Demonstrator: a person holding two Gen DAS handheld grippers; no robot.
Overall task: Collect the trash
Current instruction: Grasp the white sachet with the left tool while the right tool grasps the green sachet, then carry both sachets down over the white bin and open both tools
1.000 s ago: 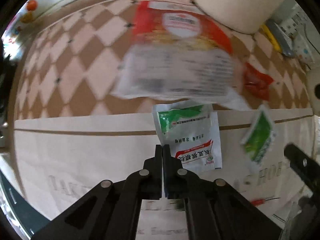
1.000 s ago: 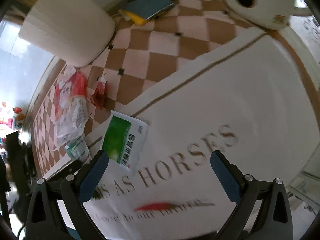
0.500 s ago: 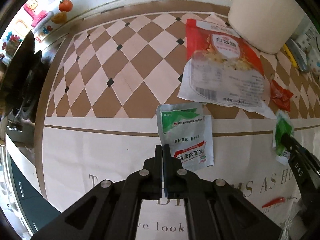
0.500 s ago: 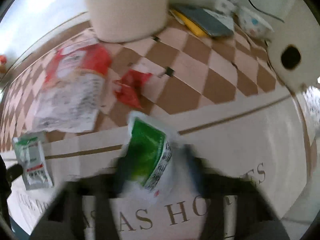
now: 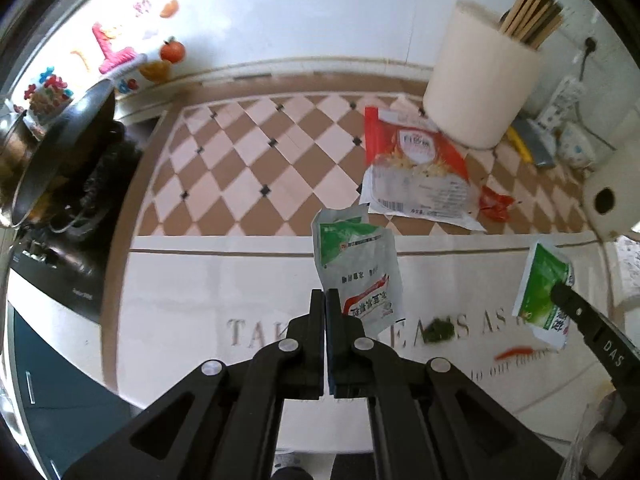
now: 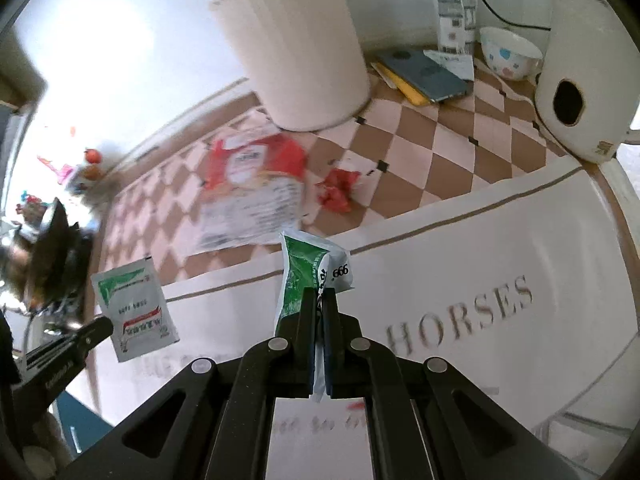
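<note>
My left gripper (image 5: pixel 325 298) is shut on a white sachet with a green top (image 5: pixel 356 268) and holds it up off the counter; it also shows in the right wrist view (image 6: pixel 134 312). My right gripper (image 6: pixel 319 294) is shut on a green and white sachet (image 6: pixel 308 276), lifted above the white mat; it also shows in the left wrist view (image 5: pixel 542 292). A large red and clear wrapper (image 5: pixel 412 168) and a small crumpled red wrapper (image 5: pixel 494 204) lie on the checkered counter.
A white round holder with chopsticks (image 5: pixel 484 84) stands at the back. A white appliance (image 6: pixel 576 80), a spotted bowl (image 6: pixel 510 52) and a blue book (image 6: pixel 428 74) are at the right. A pan on a stove (image 5: pixel 60 152) is at the left. Green scrap (image 5: pixel 439 330) lies on the mat.
Both grippers have risen from the mat. My right gripper closed on the green sachet and lifted it. My left gripper lifted its sachet too.
</note>
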